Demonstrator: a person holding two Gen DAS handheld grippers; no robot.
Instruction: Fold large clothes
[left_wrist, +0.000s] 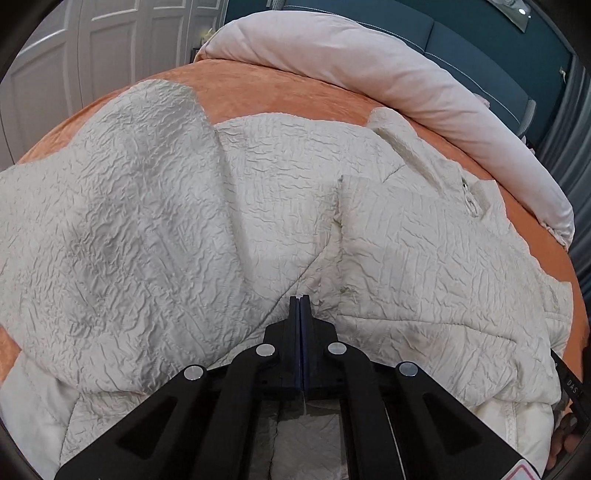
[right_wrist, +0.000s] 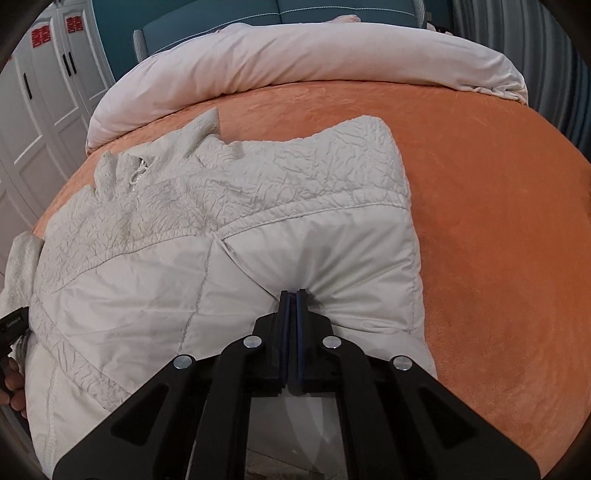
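A large cream quilted jacket with crinkled fabric lies spread on an orange bed cover. My left gripper is shut on a pinch of the jacket's crinkled fabric near its middle seam. In the right wrist view the same jacket shows smooth padded panels and a crinkled upper part with a collar and zipper pull. My right gripper is shut on a fold of the smooth padded panel near the jacket's right edge.
A rolled pale pink duvet lies along the far side of the bed. White wardrobe doors stand to the left, a teal headboard behind. Bare orange cover stretches to the right of the jacket.
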